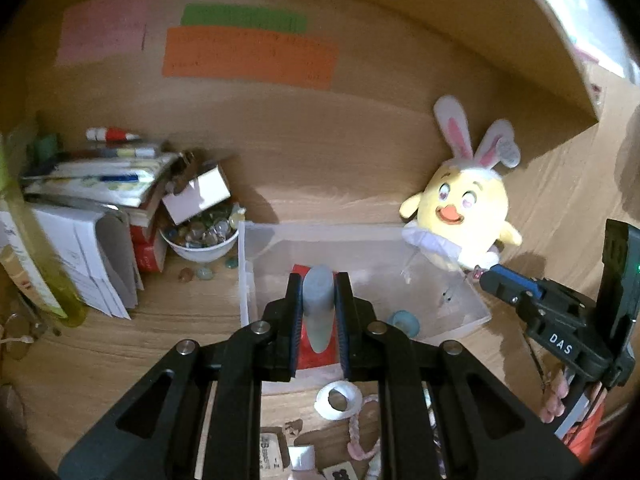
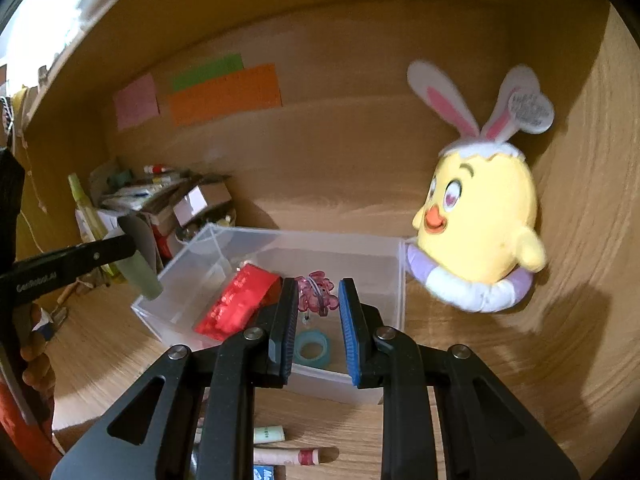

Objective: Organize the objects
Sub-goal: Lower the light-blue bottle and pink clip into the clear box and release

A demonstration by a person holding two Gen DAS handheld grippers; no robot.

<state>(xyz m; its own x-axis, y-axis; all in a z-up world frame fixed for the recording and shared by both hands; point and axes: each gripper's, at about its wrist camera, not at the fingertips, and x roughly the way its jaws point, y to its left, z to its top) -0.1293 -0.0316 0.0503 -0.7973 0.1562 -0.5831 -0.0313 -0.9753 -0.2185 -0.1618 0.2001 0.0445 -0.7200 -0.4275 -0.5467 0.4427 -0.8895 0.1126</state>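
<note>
A clear plastic box (image 1: 256,264) (image 2: 394,280) stands on the wooden shelf. In it lie a red packet (image 2: 236,304) (image 1: 316,354) and a teal tape roll (image 2: 313,347) (image 1: 405,322). My left gripper (image 1: 318,300) is shut on a pale grey-green tube (image 1: 318,312) and holds it over the box; the tube also shows in the right wrist view (image 2: 141,272). My right gripper (image 2: 318,312) holds a pink translucent hair clip (image 2: 316,293) over the box, its pads a little apart around it.
A yellow chick plush with bunny ears (image 2: 476,224) (image 1: 460,208) leans at the box's right. A stack of books and papers (image 1: 92,200), a bowl of glass pebbles (image 1: 202,236) and a green bottle (image 1: 36,248) stand at the left. A white tape roll (image 1: 340,398) and small tubes (image 2: 288,456) lie in front.
</note>
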